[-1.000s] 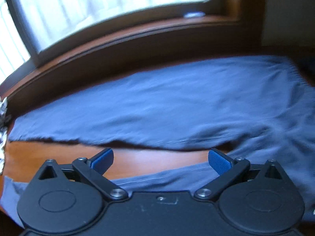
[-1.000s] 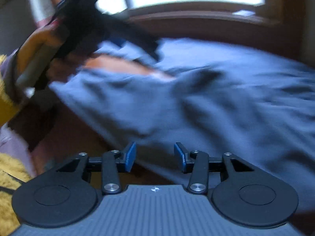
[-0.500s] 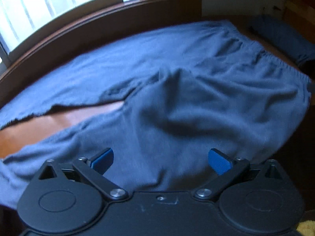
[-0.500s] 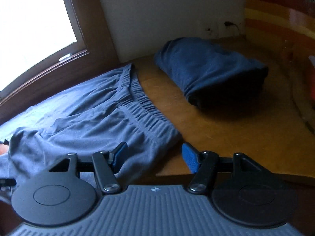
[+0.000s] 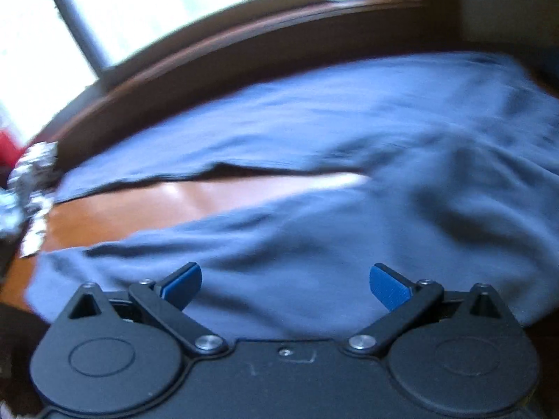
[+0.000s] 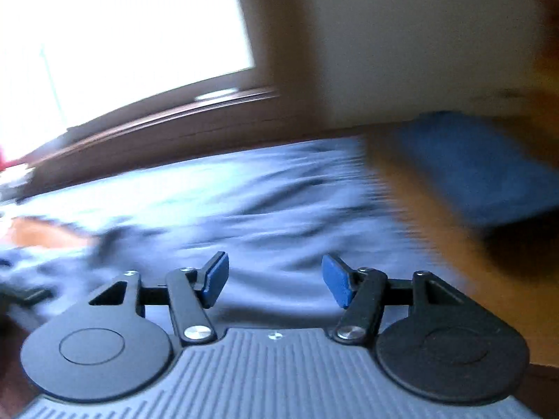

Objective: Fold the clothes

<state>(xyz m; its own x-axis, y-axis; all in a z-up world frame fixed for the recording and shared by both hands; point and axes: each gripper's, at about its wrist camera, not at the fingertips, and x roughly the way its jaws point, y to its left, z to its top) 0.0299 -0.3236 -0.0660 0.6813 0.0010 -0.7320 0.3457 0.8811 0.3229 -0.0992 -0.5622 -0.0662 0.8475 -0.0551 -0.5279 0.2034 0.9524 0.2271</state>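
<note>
A pair of grey-blue trousers [image 5: 314, 132] lies spread on the brown wooden table [image 5: 174, 202], the two legs pointing left with a strip of bare wood between them. My left gripper [image 5: 284, 284] is open and empty, hovering over the near leg. In the right wrist view the trousers [image 6: 244, 202] fill the middle, blurred by motion. My right gripper [image 6: 274, 281] is open and empty above the cloth near the waist end.
A folded dark blue garment [image 6: 471, 167] lies on the table at the right, by the wall. A crumpled silver object [image 5: 28, 181] sits at the table's left end. A dark wooden window sill [image 5: 244, 52] runs along the back.
Both views have swung to the left. The left gripper now looks over the trouser legs instead of the waist part. The right gripper has turned from the folded garment toward the trousers. Both stay open.
</note>
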